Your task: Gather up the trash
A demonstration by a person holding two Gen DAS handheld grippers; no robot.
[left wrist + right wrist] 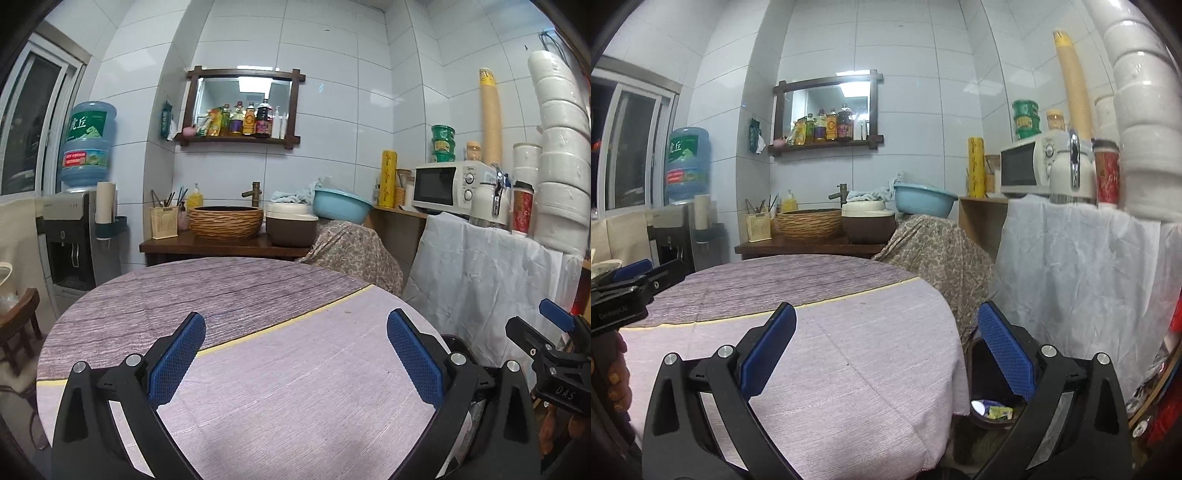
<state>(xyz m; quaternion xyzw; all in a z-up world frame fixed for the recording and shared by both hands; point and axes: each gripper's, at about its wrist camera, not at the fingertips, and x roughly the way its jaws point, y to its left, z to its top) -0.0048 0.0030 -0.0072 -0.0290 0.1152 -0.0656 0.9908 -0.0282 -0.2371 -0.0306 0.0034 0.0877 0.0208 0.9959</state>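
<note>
right tool (886, 349) — released, empty; left tool (295, 354) — released; trash (993, 410) in bin (975, 354) below right tool

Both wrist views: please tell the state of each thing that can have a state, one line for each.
left gripper: open, nothing between the pads.
right gripper: open, nothing between the pads.
round table: covered by cloth, no trash seen on it.
trash bin: beside the table, open top, wrappers inside.
microwave: door closed.
blue basin: tilted, resting on the covered pile.
</note>
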